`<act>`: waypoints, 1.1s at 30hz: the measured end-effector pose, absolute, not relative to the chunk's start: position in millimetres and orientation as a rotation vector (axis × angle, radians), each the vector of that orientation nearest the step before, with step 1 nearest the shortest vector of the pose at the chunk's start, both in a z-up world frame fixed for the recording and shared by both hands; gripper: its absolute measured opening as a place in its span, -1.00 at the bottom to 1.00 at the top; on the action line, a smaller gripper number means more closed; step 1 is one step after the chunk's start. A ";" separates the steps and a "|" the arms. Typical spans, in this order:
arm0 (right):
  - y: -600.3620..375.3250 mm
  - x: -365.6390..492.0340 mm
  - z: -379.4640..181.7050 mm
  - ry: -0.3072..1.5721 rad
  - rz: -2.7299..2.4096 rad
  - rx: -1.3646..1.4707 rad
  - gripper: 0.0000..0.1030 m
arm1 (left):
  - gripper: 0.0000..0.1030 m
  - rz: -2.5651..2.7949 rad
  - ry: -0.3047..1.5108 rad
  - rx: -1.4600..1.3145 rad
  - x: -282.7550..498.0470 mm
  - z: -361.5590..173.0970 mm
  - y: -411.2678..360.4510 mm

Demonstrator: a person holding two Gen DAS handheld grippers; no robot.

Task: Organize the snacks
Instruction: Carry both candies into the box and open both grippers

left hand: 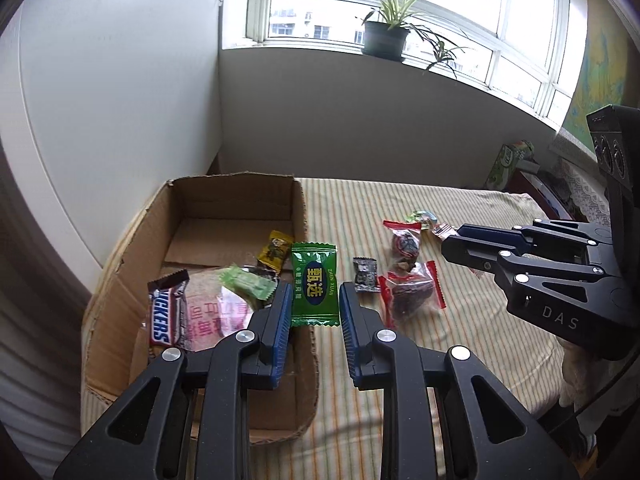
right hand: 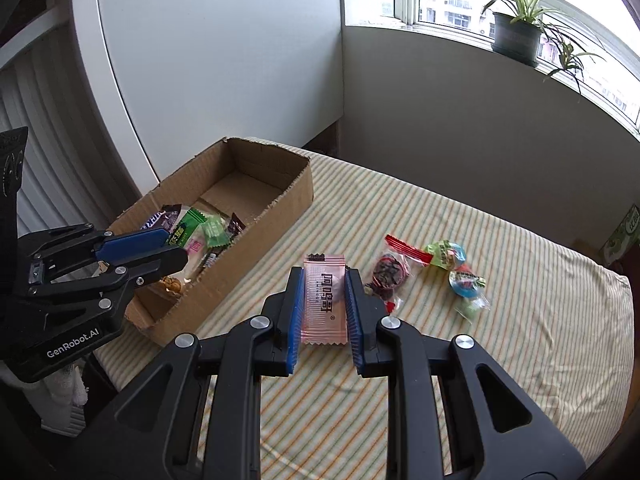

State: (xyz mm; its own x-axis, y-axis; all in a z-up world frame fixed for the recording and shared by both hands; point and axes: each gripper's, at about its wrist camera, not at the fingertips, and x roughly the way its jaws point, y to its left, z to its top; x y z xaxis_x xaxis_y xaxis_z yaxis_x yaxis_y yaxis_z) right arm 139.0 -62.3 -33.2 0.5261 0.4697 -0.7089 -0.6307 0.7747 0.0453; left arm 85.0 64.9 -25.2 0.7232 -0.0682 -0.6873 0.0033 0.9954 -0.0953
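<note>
Left gripper (left hand: 314, 300): blue-padded jaws closed on a green foil candy sachet with a blue oval label (left hand: 315, 289), held above the near wall of the open brown cardboard box (right hand: 296, 196). Right gripper (right hand: 324, 302): jaws closed on a pale pink flat wafer packet (right hand: 324, 300), held over the striped cloth-covered table (right hand: 460, 380). Box contents: brown Snickers bar (left hand: 166, 320), yellow wrapped sweet (left hand: 275, 250); loose on the cloth, red-edged clear packets of dark dried fruit (right hand: 390, 270).
</note>
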 end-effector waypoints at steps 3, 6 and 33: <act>-39.5 140.6 -30.6 0.765 0.694 -0.238 -0.60 | -0.56 -0.010 0.756 -0.096 87.9 -23.5 80.3; -18.0 142.7 -30.7 0.767 0.728 -0.248 -0.60 | -0.56 0.016 0.754 -0.101 90.2 -23.8 95.3; 40.2 127.1 -44.9 0.783 0.828 -0.313 -0.10 | -0.50 0.118 0.762 -0.160 113.9 -28.3 158.1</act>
State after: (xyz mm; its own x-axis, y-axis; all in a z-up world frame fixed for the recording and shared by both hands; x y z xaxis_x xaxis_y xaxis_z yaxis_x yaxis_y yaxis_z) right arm 127.1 40.2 -44.9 0.4230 0.5392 -0.7282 -0.7569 0.6521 0.0432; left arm 113.9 158.1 -28.3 0.7180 0.0481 -0.6944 -0.1641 0.9812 -0.1017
